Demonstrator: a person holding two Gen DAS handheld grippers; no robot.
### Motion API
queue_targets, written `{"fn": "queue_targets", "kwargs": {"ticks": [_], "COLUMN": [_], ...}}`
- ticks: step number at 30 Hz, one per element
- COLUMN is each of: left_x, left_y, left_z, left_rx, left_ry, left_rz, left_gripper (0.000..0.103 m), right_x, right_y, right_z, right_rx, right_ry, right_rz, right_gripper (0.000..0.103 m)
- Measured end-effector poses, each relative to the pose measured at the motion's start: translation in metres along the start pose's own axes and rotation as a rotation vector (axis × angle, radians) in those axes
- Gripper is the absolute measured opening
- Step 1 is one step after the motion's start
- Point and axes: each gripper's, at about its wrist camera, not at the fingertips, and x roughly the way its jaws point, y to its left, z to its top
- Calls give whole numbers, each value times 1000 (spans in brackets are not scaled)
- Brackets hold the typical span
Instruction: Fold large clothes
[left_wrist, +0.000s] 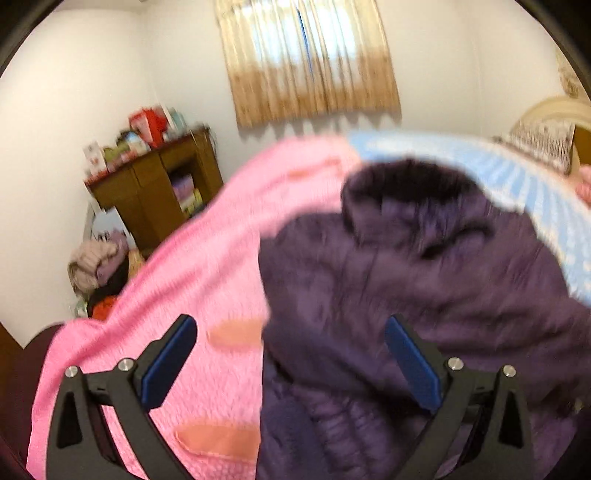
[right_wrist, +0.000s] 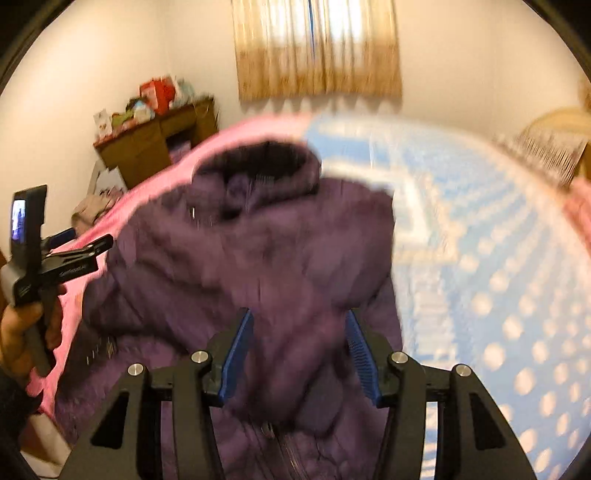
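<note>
A dark purple puffer jacket (left_wrist: 424, 280) lies on the bed, collar towards the far wall; it also shows in the right wrist view (right_wrist: 240, 258). My left gripper (left_wrist: 291, 328) is open over the jacket's left edge where it meets the pink blanket (left_wrist: 207, 258), with nothing between its blue pads. My right gripper (right_wrist: 299, 321) has its jaws partly apart with a bulge of jacket fabric between them; the blur hides whether the pads pinch it. The left gripper (right_wrist: 92, 243) also shows at the left of the right wrist view, held in a hand.
The bed carries a blue and white dotted cover (right_wrist: 498, 277) on the right. A wooden cabinet (left_wrist: 159, 188) with boxes on top stands by the far wall. A pile of clothes (left_wrist: 96, 266) lies beside it. A curtained window (left_wrist: 306, 62) is behind.
</note>
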Motion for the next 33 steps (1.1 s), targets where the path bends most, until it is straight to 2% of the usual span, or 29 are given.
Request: {"fn": "queue_targets", "kwargs": {"ticks": [3,8,10,11,13,17,26,33], "left_x": [9,56,78,94,103,106,108,107], "left_y": [-15,-40,-39,-37,-35,-35,-53,-52], "left_z": [17,9,-2,-8,-10,-15,-17,-18], "left_rx": [-26,-3,3,0,-10,5,85,75], "left_ry": [7,94,163,233,287,305,301,295], "left_rz": [-15,4,36,13,-17,-10,67,60], "left_gripper": [103,103,103,103,103,103,103,103], "right_x": [22,82,96,101,109,119,125,125], "right_y": [20,37,34,35,35,30,41,41], "right_z": [13,-5,-13,-15,-22,-26,-26,-26], "right_rx": [26,55,52,38,15,39,-11,-13], "right_ry": [-6,93,119,129,139,151,162,162], "right_rz": [-10,21,24,24,35,73,20,19], "right_gripper": [53,53,53,53,53,54,55,55]}}
